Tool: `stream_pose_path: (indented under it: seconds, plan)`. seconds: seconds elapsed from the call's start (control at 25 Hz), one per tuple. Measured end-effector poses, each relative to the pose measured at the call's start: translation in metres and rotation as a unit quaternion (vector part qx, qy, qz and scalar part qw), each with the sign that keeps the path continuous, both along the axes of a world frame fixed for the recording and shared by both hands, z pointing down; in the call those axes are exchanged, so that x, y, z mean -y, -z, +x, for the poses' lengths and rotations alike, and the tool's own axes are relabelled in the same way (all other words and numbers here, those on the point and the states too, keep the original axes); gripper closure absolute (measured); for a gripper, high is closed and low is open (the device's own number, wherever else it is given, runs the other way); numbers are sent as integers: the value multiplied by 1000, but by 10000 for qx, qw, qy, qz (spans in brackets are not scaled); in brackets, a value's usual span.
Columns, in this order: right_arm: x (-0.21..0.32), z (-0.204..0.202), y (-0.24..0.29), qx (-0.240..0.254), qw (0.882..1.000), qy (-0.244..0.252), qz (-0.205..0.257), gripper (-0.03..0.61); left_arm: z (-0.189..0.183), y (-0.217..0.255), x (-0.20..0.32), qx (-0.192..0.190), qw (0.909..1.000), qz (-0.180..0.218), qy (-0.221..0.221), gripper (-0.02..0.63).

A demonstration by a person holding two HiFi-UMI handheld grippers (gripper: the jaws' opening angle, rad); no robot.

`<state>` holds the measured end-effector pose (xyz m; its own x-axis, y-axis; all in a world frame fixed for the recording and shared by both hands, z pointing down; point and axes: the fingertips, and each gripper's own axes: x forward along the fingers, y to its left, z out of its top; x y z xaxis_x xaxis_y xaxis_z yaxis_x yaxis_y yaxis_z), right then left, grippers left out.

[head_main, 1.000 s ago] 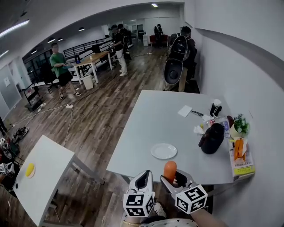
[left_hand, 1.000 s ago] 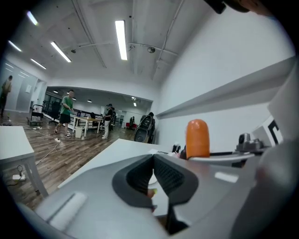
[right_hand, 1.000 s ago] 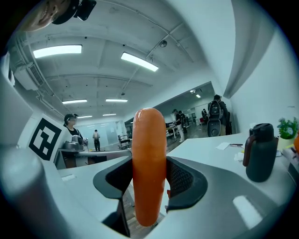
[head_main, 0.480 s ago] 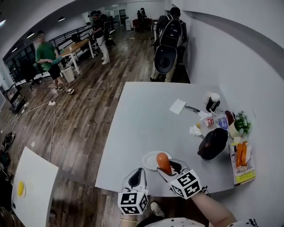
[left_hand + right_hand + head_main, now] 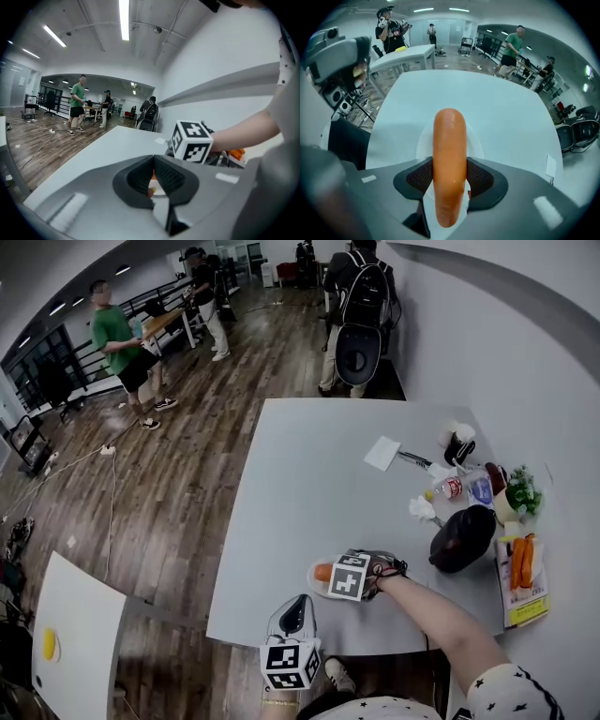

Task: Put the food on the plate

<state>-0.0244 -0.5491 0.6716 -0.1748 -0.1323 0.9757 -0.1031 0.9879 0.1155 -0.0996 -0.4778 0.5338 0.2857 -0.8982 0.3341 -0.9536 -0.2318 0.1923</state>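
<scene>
Colour notes: orange smooth-skinned sausage [image 5: 450, 159], glossy and uniform, at centre of the right gripper view, with the white round plate [image 5: 476, 140] behind it. On the right gripper [image 5: 450, 177], grey shell, black ribbed pads [image 5: 419, 177], marker cube [image 5: 349, 577] white with black squares. The left gripper [image 5: 153, 180] shows the same grey and black. Pale grey rectangular table [image 5: 309, 474]; dark brown wood-plank floor [image 5: 169, 493] at left of head view. Green T-shirt [image 5: 111, 329] on a person, upper left.

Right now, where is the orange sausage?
In the right gripper view, the smooth orange sausage is clamped in the right gripper, directly over the round white plate near the grey table's near edge.
</scene>
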Motion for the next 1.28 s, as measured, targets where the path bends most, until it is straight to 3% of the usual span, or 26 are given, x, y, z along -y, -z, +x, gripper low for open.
stream_pose_path:
  seconds: [0.32,0.6,0.68,0.76,0.92,1.0,1.08,1.2,1.28]
  plan:
    - [-3,-1,-25,-366,9984,102,-421,364,1,-4,-5,-100,9999,-84,5,606]
    - [3,-2,-22,-258,9991,196,-267,360,10,-1,-3,-134,9999,-31,-63,606]
    - [3,-1,-21,-98,9998,101,-138,355,12,-1,-3,-107,9999,-33,-68,606]
    - [2,-1,-18,185,9996,-143,-127,311,12,0,-5,-99,9999,-35,-58,606]
    - [3,7,4,1014,9913,-834,-1,295,13,4,-8,-93,9999,-20,-58,606]
    - [7,8,31,1763,9757,-1276,242,301,14,6,-10,-97,9999,-5,-31,606]
    - [1,11,60,2651,9443,-1928,303,345,16,9,-13,-111,9999,-18,0,606]
    - [-18,18,105,4019,8677,-2910,280,475,22,16,-19,-128,9999,17,-35,606]
    - [-33,24,130,4666,8153,-3408,370,558,28,21,-24,-116,9999,54,-53,606]
